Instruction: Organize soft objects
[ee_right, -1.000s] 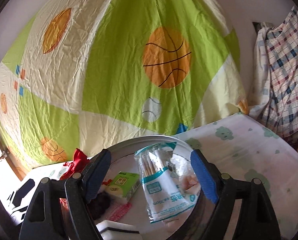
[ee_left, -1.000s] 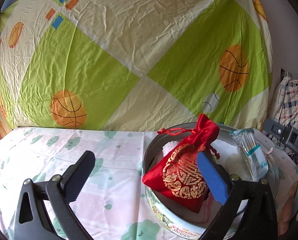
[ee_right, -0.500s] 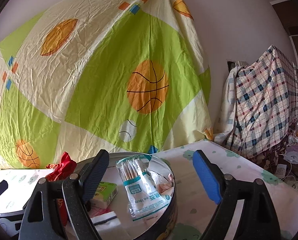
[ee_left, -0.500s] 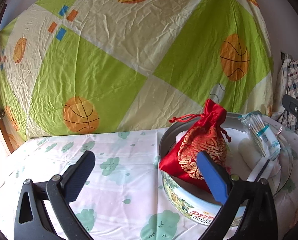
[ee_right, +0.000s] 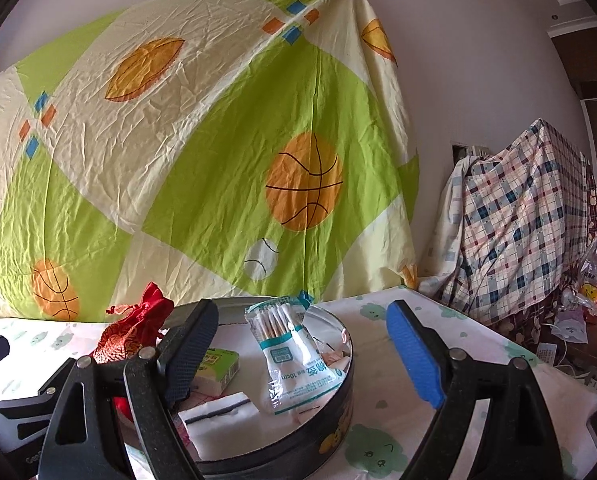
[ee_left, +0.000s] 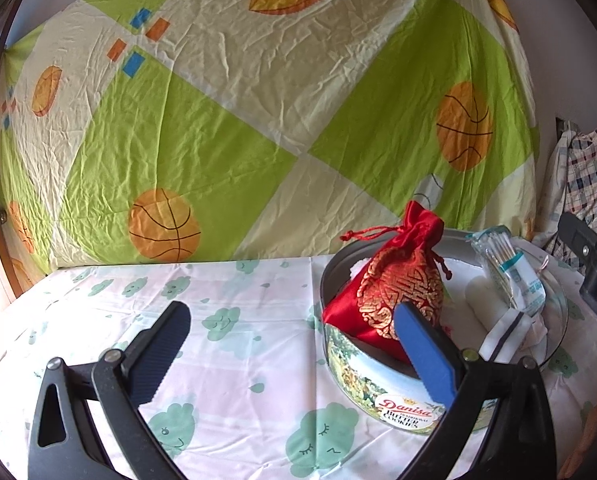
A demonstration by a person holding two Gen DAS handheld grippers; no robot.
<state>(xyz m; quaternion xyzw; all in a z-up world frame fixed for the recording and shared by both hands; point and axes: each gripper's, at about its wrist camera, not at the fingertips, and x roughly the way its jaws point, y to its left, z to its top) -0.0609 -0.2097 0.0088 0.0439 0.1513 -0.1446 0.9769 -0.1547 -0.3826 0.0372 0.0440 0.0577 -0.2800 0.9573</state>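
- Left gripper [ee_left: 294,354]: fingers spread wide, nothing between them. It hangs over the tablecloth [ee_left: 226,344], with the cookie tin [ee_left: 382,380] just behind its right finger.
- Right gripper [ee_right: 306,354]: also spread wide and empty. The tin [ee_right: 330,412] sits partly between its fingers, nearer the left one.
- Red drawstring pouch [ee_left: 394,292]: propped on the tin's near-left rim, leaning, lower corner hanging over the edge. From the right wrist view it lies beyond the left finger [ee_right: 118,336].
- Cotton swab pack [ee_right: 290,356]: lies inside the tin, between the right gripper's fingers, slightly left of centre.
- Also inside: green tissue pack [ee_right: 218,364] behind the left finger, and a white foam block [ee_right: 218,410] near that finger's base.
- My read: everything soft looks binned, with only the pouch unseated.
- To do it well: take the pouch with the left gripper at the bunched neck below the cord, not the belly. Lift it clear of the rim, then lower it flat inside.
- Risk: nudging the pouch outward tips it onto the cloth.
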